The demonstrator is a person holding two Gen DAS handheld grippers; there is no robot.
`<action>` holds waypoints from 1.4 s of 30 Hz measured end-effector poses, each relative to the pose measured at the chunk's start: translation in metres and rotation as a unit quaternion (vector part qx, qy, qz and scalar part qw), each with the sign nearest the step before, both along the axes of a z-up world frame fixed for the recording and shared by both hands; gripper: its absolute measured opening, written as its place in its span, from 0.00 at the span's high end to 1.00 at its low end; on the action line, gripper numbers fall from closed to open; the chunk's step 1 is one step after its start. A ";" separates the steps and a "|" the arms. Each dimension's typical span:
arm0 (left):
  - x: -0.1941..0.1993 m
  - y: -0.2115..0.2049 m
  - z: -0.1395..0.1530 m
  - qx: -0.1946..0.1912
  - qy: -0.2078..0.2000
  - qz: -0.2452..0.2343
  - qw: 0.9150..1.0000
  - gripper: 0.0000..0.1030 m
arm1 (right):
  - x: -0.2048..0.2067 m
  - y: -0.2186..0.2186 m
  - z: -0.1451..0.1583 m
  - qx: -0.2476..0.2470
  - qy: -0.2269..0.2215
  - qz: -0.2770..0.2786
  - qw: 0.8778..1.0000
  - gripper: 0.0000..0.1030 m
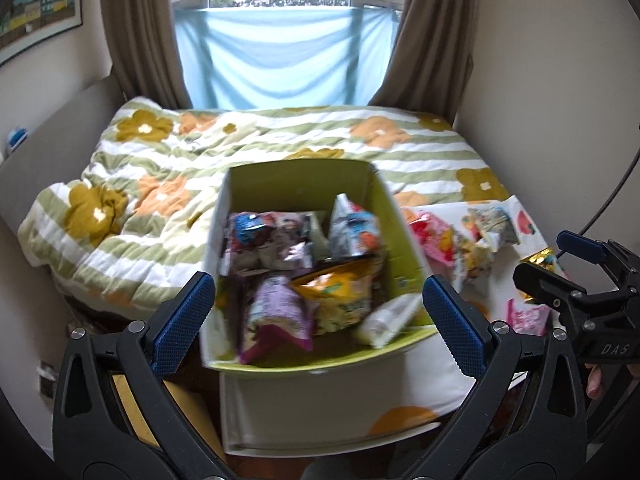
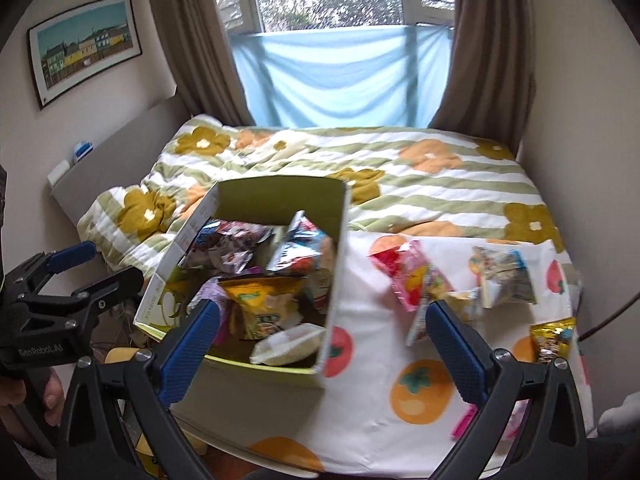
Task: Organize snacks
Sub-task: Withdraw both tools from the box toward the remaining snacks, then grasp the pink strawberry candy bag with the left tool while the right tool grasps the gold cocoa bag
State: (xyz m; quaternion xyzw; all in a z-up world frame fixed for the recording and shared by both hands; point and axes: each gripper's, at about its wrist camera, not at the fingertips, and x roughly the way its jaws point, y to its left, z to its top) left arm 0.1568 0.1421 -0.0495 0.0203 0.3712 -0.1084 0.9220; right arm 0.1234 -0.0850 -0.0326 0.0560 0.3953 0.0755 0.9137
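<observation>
Both claws hang spread and empty. The green-lined open cardboard box [image 2: 276, 200] of snacks sits under the left gripper [image 1: 316, 316], while the loose pink crinkly snack packet [image 2: 406, 276] lies just ahead of the right gripper [image 2: 320, 344], the nearer one.

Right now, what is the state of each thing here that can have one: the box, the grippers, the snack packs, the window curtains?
Green box: open on top, partly filled with snack packs.
Left gripper: open, holding nothing.
Right gripper: open, holding nothing.
Pink pack: lying loose on the fruit-print cloth, outside the box.
Gold pack: lying on the cloth, outside the box.
Brown curtains: drawn apart.
</observation>
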 end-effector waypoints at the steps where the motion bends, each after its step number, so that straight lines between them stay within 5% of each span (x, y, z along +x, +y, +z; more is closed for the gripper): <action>1: -0.005 -0.009 0.003 0.001 -0.004 0.001 1.000 0.00 | -0.005 -0.010 0.004 0.002 -0.005 -0.003 1.000 0.01; 13: -0.058 -0.145 0.001 -0.014 -0.005 -0.012 1.000 0.00 | -0.062 -0.141 0.016 -0.015 -0.022 -0.034 0.999 0.01; 22: -0.079 -0.232 -0.033 -0.024 0.050 -0.073 0.996 0.00 | -0.087 -0.223 -0.001 -0.032 -0.003 -0.065 0.997 0.01; 30: -0.062 -0.294 -0.104 -0.015 0.144 -0.152 0.978 0.00 | -0.076 -0.273 -0.044 -0.015 0.056 -0.104 0.993 0.01; 42: -0.026 -0.359 -0.199 0.024 0.200 -0.259 0.945 0.00 | -0.045 -0.300 -0.116 -0.016 0.116 -0.157 0.981 0.01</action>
